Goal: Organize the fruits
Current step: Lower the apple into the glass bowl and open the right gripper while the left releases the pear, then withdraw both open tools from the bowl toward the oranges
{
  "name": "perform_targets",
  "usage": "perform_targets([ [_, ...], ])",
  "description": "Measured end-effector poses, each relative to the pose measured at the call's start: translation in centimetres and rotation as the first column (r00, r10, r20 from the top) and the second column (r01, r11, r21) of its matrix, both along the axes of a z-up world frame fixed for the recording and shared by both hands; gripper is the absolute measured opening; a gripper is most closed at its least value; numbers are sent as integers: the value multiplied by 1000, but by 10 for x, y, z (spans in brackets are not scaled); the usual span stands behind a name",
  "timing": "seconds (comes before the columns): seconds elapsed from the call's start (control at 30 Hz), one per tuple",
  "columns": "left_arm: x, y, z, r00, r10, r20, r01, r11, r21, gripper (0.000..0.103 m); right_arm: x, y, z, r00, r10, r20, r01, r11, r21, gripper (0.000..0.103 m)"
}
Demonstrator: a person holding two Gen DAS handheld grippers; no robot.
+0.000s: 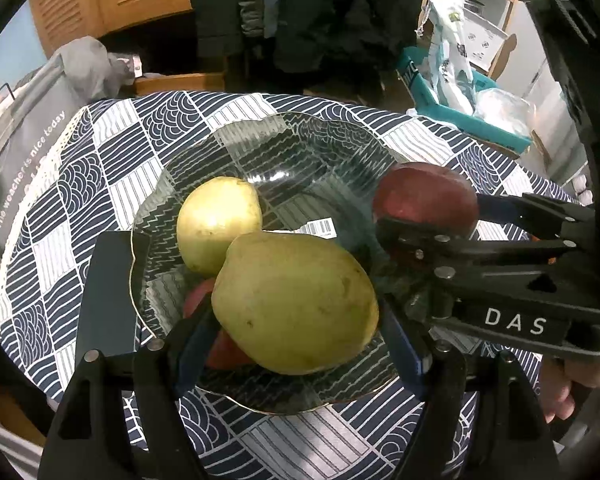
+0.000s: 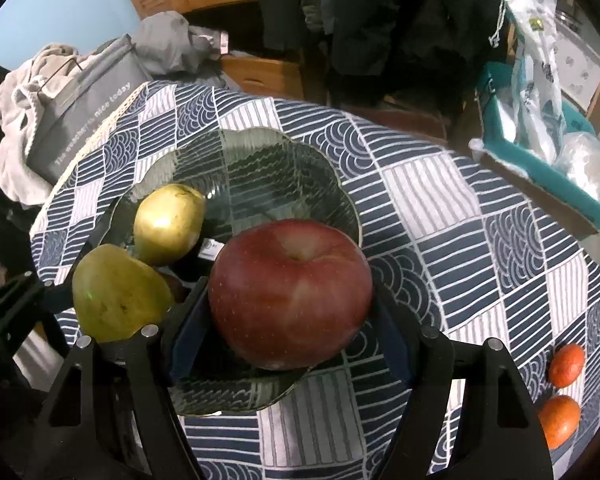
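Note:
My left gripper (image 1: 296,344) is shut on a yellow-green pear (image 1: 296,300) and holds it over the near side of a clear glass bowl (image 1: 300,152). A second pear (image 1: 218,224) lies in the bowl, and a red fruit (image 1: 198,294) shows partly beneath the held pear. My right gripper (image 2: 288,344) is shut on a big red apple (image 2: 290,292) over the bowl's (image 2: 260,168) near right rim. In the left wrist view the apple (image 1: 424,200) and right gripper come in from the right. The held pear (image 2: 116,292) shows at the left of the right wrist view.
The bowl stands on a round table with a navy and white patterned cloth (image 2: 460,220). Two small oranges (image 2: 566,364) lie at the cloth's right edge. A grey bag (image 1: 24,152) is at the left, a teal box (image 1: 468,108) with plastic bags at the back right.

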State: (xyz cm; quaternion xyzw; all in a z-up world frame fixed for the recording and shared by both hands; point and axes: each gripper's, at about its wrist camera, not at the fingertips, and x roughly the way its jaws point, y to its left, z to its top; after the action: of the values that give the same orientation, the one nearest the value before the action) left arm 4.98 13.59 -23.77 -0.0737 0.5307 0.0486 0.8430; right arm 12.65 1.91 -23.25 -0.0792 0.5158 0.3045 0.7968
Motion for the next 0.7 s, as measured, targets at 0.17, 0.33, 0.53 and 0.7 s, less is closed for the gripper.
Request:
perform_targets([
  [0.17, 0, -2, -4, 1000, -6, -21, 6, 1000, -1, 80, 3, 0, -5, 999, -5, -54, 7, 1000, 25, 77],
  [0.33, -1, -6, -4, 1000, -11, -24, 11, 1000, 13, 81, 2, -3, 8, 1000, -21, -22, 23, 997, 69, 77],
  [0.53, -2, 2, 0, 1000, 21, -15, -21, 1000, -19, 81, 3, -9, 17, 999, -37, -6, 37, 997, 75, 77],
  [0.7, 0, 0, 6, 1000, 29, 0, -29, 999, -36, 81, 1, -19, 26, 998, -56, 20, 55, 996, 69, 77],
])
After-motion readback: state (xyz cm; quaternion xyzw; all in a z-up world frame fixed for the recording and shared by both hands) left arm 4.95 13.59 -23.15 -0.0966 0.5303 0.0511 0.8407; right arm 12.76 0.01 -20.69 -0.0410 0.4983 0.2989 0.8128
